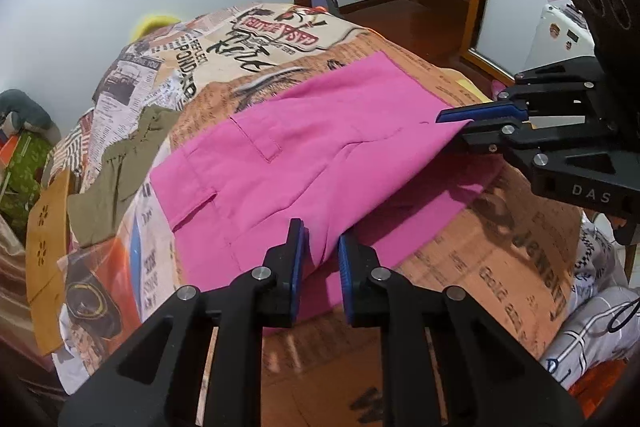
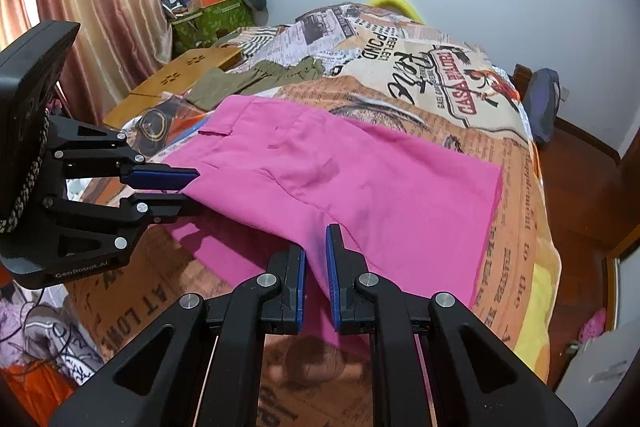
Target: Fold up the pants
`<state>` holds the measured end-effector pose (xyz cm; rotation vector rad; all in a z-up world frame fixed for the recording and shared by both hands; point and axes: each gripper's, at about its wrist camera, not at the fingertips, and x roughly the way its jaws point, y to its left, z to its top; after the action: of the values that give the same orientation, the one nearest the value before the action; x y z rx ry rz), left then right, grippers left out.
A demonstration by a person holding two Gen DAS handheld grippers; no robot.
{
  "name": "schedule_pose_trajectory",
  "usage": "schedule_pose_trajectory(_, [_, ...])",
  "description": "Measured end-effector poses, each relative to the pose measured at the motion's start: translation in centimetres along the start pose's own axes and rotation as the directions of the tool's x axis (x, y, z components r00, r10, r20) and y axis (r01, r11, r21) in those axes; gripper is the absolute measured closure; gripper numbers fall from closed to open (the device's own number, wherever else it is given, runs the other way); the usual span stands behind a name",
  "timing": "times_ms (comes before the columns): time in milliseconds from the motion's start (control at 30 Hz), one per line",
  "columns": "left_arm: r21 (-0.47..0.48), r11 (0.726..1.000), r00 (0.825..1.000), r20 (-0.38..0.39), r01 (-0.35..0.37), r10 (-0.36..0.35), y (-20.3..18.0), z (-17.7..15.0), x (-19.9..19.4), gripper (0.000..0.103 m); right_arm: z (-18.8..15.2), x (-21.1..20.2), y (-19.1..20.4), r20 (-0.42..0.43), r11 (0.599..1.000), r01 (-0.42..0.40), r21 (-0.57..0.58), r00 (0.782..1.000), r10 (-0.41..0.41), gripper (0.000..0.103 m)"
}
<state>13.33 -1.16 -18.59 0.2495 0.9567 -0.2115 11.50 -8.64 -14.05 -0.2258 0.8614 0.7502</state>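
— What have you got closest in?

— My left hand-held gripper (image 1: 322,259) and right hand-held gripper (image 2: 316,259) each pinch the near edge of the pink pants (image 2: 344,179), lifted a little off the bed (image 2: 516,195).

— Which step?

— Mid-fold, I'd judge. Next I carry that edge over toward the far edge, level, without dragging the layer beneath.

— Beyond?

— An olive garment (image 2: 256,79), well apart.

Olive garment (image 1: 120,163) (crumpled) blocks the bedspread (image 1: 500,267) beyond the pants (image 1: 280,163).
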Motion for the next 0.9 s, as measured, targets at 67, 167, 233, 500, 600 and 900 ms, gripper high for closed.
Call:
schedule_pose_trajectory(67, [-0.002,1.000,1.000,-0.004,0.006,-0.006,-0.2,-0.4,0.0,0.087,-0.5,0.0,0.1,-0.012,1.000,-0.004,0.005,1.000,0.004,0.094])
schedule_pose_trajectory(167, [-0.005,1.000,1.000,-0.017,0.012,-0.012,-0.4,-0.8,0.2,0.087,-1.3,0.4,0.2,-0.041,1.000,-0.013,0.017,0.999,0.014,0.094])
schedule_pose_trajectory(233, [-0.008,1.000,0.999,-0.026,0.019,-0.019,-0.3,-1.0,0.4,0.087,-1.7,0.9,0.2,-0.071,0.999,-0.024,0.025,0.997,0.025,0.094])
schedule_pose_trajectory(500, [-0.020,0.997,0.997,-0.028,0.078,-0.078,0.0,-2.0,-1.2,0.086,-2.5,-0.1,-0.1,-0.081,0.997,-0.036,0.070,0.996,0.042,0.093])
schedule_pose_trajectory(600, [-0.027,0.996,0.996,0.009,0.087,-0.087,0.3,-1.9,-2.9,0.082,-2.3,-1.3,-0.1,-0.071,0.996,-0.041,0.074,0.996,0.047,0.088])
schedule_pose_trajectory(900, [-0.103,0.991,0.995,0.069,0.083,-0.076,2.0,0.4,-3.4,0.081,0.4,-2.7,0.7,0.048,0.989,-0.098,0.113,0.994,0.093,0.076])
